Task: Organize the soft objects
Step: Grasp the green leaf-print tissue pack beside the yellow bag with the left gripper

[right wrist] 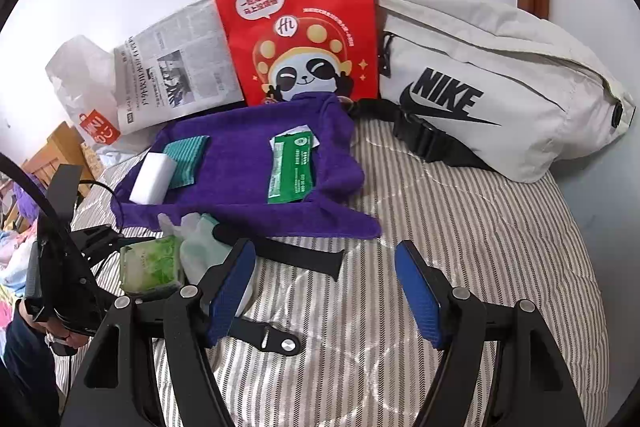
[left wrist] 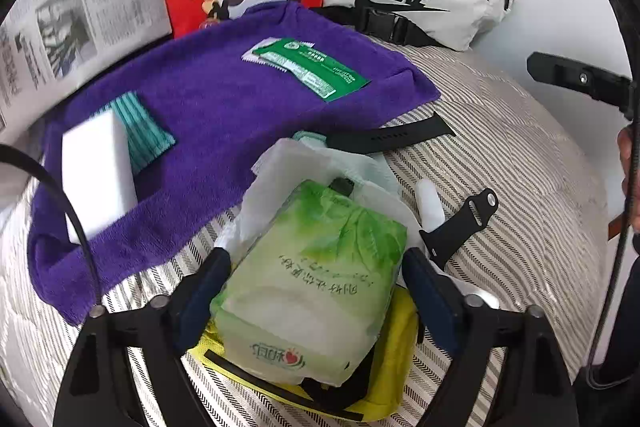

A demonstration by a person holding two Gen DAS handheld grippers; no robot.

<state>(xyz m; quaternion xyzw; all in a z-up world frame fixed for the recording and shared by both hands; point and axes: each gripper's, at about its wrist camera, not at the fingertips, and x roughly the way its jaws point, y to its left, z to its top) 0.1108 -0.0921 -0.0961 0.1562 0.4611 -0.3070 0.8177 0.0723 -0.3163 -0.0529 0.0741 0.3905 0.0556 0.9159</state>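
Note:
My left gripper (left wrist: 316,267) is shut on a green tissue pack (left wrist: 312,291), held just above a yellow pouch (left wrist: 394,339) and crumpled white tissues (left wrist: 288,167) on the striped bed. The pack also shows in the right wrist view (right wrist: 150,265). A purple towel (left wrist: 208,115) lies beyond, carrying a white sponge (left wrist: 98,179), a teal cloth (left wrist: 148,135) and a green sachet (left wrist: 308,67). My right gripper (right wrist: 324,287) is open and empty above the striped bedding, near a black watch strap (right wrist: 296,255).
A red panda paper bag (right wrist: 296,27), a white Nike waist bag (right wrist: 492,87) and a newspaper (right wrist: 176,67) stand against the wall. A second strap piece (left wrist: 464,223) lies right of the tissues. A white plastic bag (right wrist: 84,87) is at far left.

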